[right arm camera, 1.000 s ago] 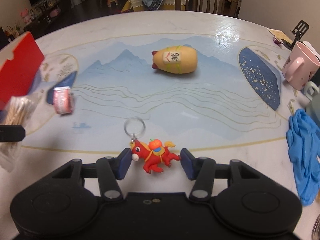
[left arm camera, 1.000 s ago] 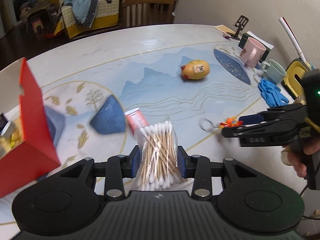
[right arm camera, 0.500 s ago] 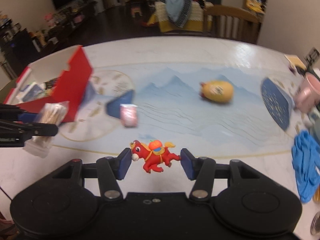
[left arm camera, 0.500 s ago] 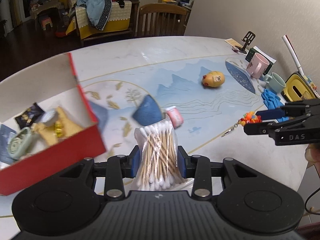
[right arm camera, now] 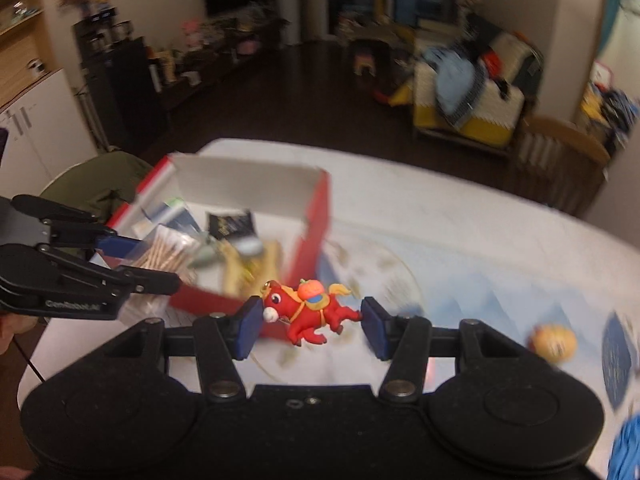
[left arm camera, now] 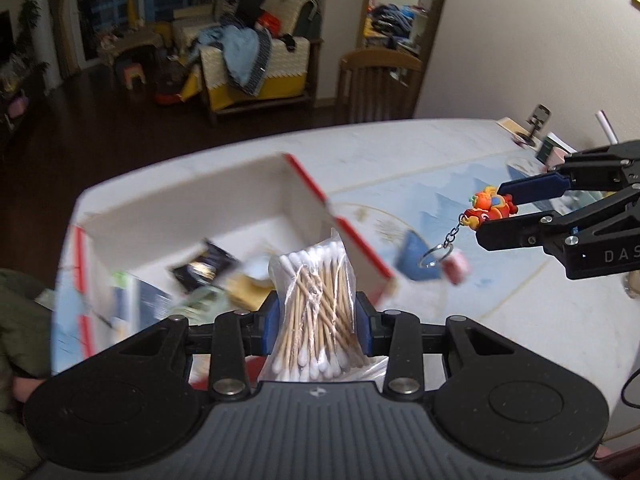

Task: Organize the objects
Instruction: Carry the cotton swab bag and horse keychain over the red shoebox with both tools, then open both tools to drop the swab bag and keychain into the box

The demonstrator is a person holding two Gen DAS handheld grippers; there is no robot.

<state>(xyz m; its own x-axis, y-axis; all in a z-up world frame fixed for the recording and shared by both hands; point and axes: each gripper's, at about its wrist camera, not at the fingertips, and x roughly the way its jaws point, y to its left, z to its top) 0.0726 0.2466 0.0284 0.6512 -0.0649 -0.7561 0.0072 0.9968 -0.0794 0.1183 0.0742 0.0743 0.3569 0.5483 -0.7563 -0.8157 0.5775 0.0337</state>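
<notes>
My left gripper (left arm camera: 316, 322) is shut on a clear bag of cotton swabs (left arm camera: 316, 304), held over the near edge of an open red box (left arm camera: 360, 240) that holds several small packets. The same bag of cotton swabs (right arm camera: 168, 252) shows at the left of the right wrist view, in the left gripper (right arm camera: 152, 264). My right gripper (right arm camera: 312, 320) is shut on a red horse keychain (right arm camera: 312, 312), in the air near the red box's (right arm camera: 316, 216) right wall. From the left wrist view the horse keychain (left arm camera: 490, 210) hangs in the right gripper (left arm camera: 504, 210), its ring dangling below.
A yellow egg-shaped toy (right arm camera: 554, 342) and a small pink packet (left arm camera: 456, 266) lie on the patterned table (left arm camera: 500, 304). Blue gloves (right arm camera: 626, 452) lie at the right edge. A wooden chair (left arm camera: 378, 84) stands behind the table. A green sleeve (left arm camera: 18, 320) is at the left.
Both grippers have risen and swung left toward the red box, carrying the swab bag and the horse keychain. The box's inside is now in full view.
</notes>
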